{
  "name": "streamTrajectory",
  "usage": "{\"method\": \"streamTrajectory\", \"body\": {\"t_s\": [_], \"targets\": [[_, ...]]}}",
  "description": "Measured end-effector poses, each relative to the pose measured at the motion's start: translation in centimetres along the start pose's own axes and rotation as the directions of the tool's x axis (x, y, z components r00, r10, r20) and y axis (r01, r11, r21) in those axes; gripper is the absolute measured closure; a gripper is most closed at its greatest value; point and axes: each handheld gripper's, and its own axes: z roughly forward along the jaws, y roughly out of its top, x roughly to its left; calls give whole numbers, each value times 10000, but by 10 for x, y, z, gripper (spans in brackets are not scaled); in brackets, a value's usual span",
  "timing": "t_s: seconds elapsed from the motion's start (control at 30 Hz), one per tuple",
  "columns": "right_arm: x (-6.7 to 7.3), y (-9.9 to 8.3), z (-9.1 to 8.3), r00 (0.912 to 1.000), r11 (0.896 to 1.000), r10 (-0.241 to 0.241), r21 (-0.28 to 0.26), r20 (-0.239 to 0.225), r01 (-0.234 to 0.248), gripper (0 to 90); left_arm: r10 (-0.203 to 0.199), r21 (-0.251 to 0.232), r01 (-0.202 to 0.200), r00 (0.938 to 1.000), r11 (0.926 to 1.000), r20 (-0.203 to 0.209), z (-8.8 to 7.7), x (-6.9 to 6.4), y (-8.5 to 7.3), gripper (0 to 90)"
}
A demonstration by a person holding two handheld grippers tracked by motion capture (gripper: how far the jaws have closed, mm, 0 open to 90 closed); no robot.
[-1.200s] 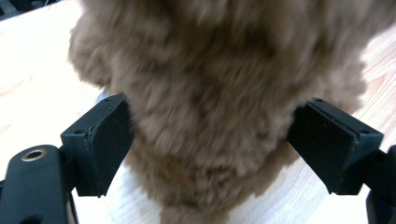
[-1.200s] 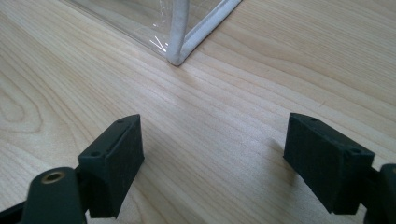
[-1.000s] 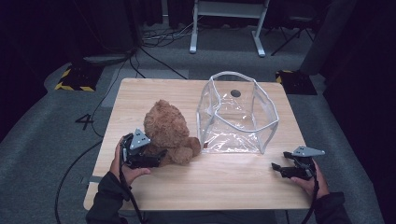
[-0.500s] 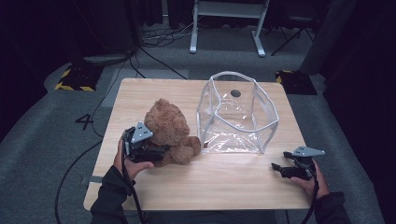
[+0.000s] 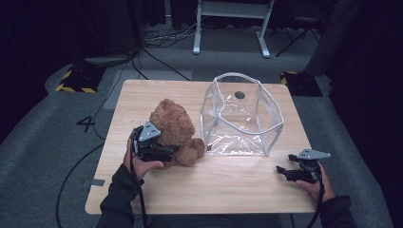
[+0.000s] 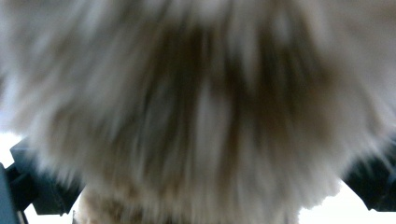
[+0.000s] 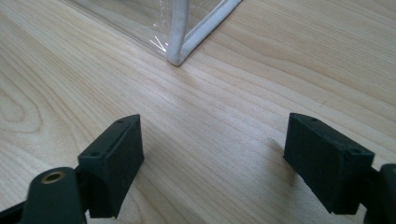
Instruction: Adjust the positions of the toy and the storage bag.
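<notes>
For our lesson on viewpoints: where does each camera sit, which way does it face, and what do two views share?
High view: above the table's near edge, looking forward and down; forearms, left gripper, right gripper.
Left gripper view: pressed up to the brown plush teddy bear, fingers wide around it, just opened.
Right gripper view: low over the light wooden table, open fingers.
Shared: the clear plastic bag.

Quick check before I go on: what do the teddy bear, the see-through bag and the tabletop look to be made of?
Teddy bear: soft brown plush, judging by its fuzzy pile. Bag: clear, glossy flexible plastic, probably vinyl; it shows glints, and whitish piping lines its edges. Table: light wood or wood-look laminate with visible grain and a matte finish.
</notes>
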Motion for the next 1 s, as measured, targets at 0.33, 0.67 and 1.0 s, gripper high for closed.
{"method": "streamTrajectory", "body": {"t_s": [0.33, 0.67, 1.0], "targets": [[0, 0, 0, 10000, 10000, -5, 6, 3, 5, 196, 219, 17, -218, 9996, 9998, -189, 7, -2, 3, 22], [0, 0, 0, 10000, 10000, -5, 6, 7, 5, 195, 405, -61, -408, 9980, 9991, -495, 5, 1, 0, 220], [0, 0, 0, 10000, 10000, -10, 5, 7, 10, 195, 556, -282, -569, 9974, 9980, -457, 5, 0, -5, 402]]}}
